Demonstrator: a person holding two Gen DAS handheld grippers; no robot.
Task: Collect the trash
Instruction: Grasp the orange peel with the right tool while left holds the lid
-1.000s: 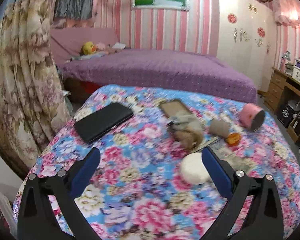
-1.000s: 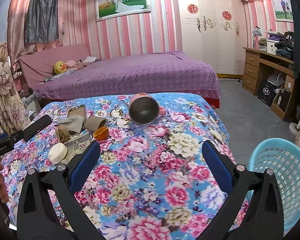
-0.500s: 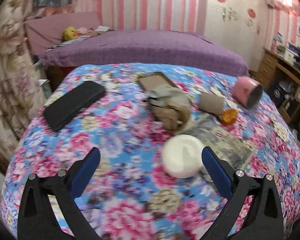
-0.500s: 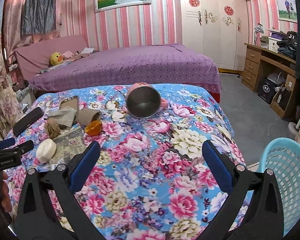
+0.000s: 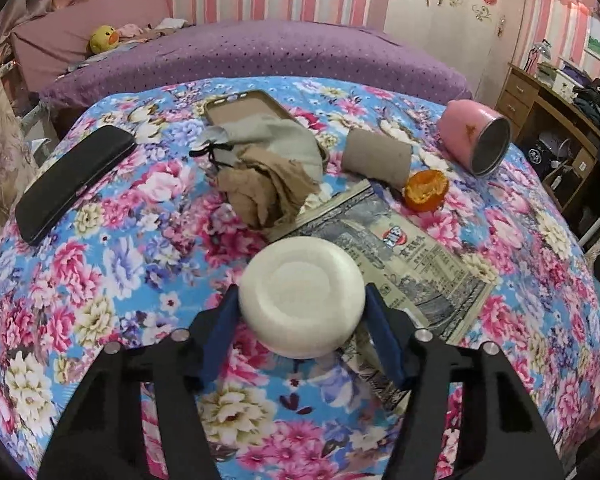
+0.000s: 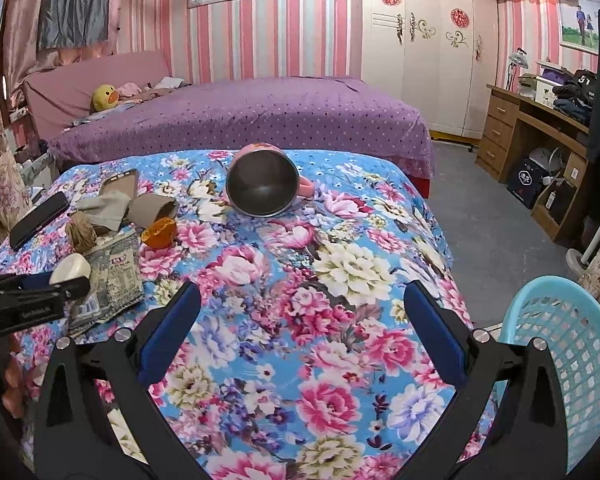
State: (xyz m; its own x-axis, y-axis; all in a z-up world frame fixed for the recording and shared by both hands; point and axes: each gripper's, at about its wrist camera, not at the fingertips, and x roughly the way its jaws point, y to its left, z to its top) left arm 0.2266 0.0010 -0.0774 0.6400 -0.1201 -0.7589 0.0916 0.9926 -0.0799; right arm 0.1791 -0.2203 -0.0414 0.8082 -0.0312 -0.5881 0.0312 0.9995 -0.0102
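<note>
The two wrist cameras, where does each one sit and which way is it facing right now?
Left wrist: rides on the left gripper, angled down at the floral tablecloth; its blue pads, which have just been closing, flank the white round soap bar.
Right wrist: rides on the right gripper, jaws open and empty, facing across the table to the tipped pink mug, blue laundry basket at right; the left gripper and a hand show at left.
Shared: soap bar, newspaper, orange peel, mug, purple bed.
</note>
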